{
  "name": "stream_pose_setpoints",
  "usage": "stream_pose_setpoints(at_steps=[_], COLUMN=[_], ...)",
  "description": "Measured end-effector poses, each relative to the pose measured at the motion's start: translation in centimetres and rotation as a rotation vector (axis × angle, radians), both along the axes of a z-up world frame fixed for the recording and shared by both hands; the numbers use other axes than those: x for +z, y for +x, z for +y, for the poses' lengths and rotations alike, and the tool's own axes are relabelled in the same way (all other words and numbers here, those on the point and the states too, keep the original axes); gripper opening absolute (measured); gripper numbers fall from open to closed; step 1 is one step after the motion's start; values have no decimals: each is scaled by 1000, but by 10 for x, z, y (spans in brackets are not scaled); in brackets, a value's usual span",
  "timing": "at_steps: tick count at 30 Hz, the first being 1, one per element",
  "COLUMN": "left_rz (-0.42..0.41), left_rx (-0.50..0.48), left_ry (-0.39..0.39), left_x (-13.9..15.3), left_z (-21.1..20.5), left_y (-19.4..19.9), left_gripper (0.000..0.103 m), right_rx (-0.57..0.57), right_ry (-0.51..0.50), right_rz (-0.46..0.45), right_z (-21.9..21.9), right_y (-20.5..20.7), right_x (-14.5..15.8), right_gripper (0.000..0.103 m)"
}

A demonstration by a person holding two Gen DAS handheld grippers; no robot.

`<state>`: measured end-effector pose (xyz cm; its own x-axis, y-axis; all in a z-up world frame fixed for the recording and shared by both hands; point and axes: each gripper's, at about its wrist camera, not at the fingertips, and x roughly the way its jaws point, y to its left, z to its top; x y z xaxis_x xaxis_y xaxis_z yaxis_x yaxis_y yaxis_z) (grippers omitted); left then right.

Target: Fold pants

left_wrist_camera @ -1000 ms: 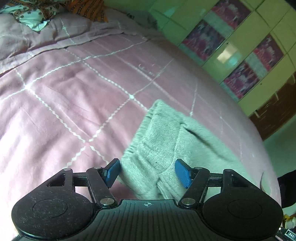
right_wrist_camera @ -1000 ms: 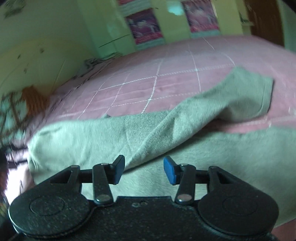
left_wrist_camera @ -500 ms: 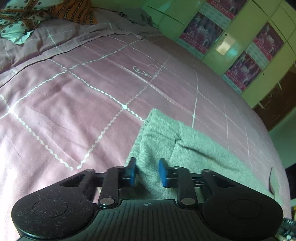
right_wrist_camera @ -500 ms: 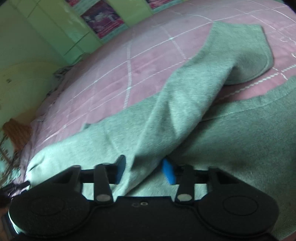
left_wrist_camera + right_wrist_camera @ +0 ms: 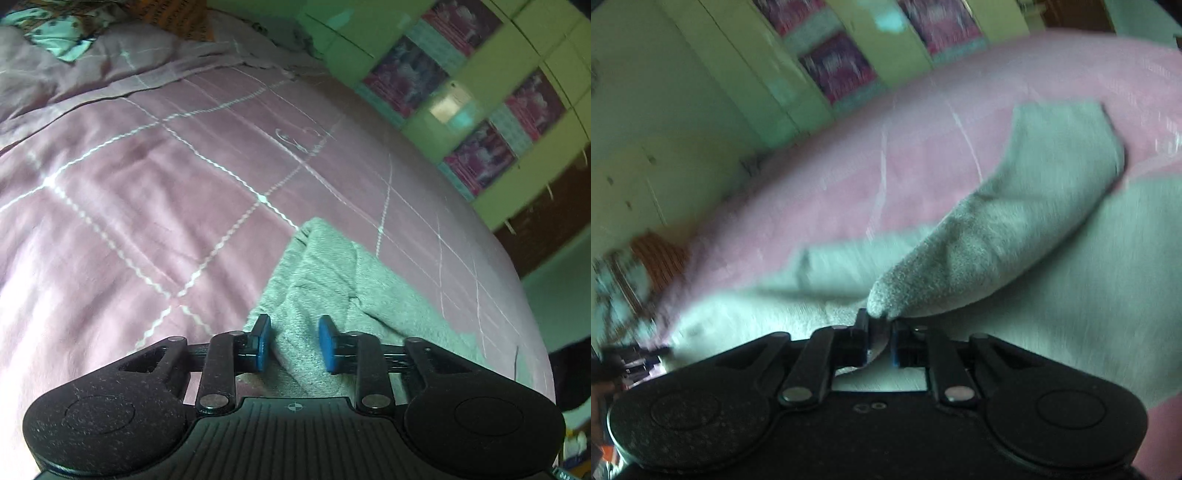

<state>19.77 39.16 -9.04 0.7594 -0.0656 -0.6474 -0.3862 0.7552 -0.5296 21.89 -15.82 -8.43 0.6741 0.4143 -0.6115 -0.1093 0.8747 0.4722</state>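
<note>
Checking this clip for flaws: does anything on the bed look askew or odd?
Yes. The grey pants lie untidily on the pink bedspread: one leg is draped diagonally over the rest. The right gripper pinches a fold; the left gripper stands apart over bunched fabric, jaws just reopened. Nothing looks torn or spilled.

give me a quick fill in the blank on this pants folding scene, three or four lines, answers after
1. The grey pants lie on a ____ bedspread crossed by white lines.
2. The right gripper is shut on a fold of the ____.
3. The blue pads on the left gripper stand ____, with grey cloth between them.
4. The wardrobe behind the bed is ____.

Missing words: pink; pants; apart; green
</note>
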Motion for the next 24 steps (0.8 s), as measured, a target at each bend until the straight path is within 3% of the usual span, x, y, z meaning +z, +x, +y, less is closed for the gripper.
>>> stream_pose_setpoints(at_steps=[3,10,12,14,16,17,20,24], left_rz=[-22,-15,18,45,12,-20,-79,-13], left_rx=[16,20,-2,-7,6,10,-9,-14], left_ry=[-18,-126,-86,-47,-52,-59,-39,-19], left_x=[-2,-15,-15,-14,-3,5,26,10], left_z=[-7,-3,-9,-11,-5,-2,5,16], left_y=[-10,-2,7,16,18,15,4,-4], left_gripper=[36,36,36,27,14,14,13,13], right_rx=[-18,-26,-36,-52,-66,-66,-47,1], right_ry=[-3,13,4,-1,-1,21,91,90], right_rz=[3,28,46,72,95,102,59,4], right_z=[0,-2,0,-1,-1,-4,-6,-1], right_y=[-3,1,6,10,18,21,18,-6], right_x=[0,1,2,-2,-8,-9,3,20], right_gripper=[29,32,34,35,25,8,7,8])
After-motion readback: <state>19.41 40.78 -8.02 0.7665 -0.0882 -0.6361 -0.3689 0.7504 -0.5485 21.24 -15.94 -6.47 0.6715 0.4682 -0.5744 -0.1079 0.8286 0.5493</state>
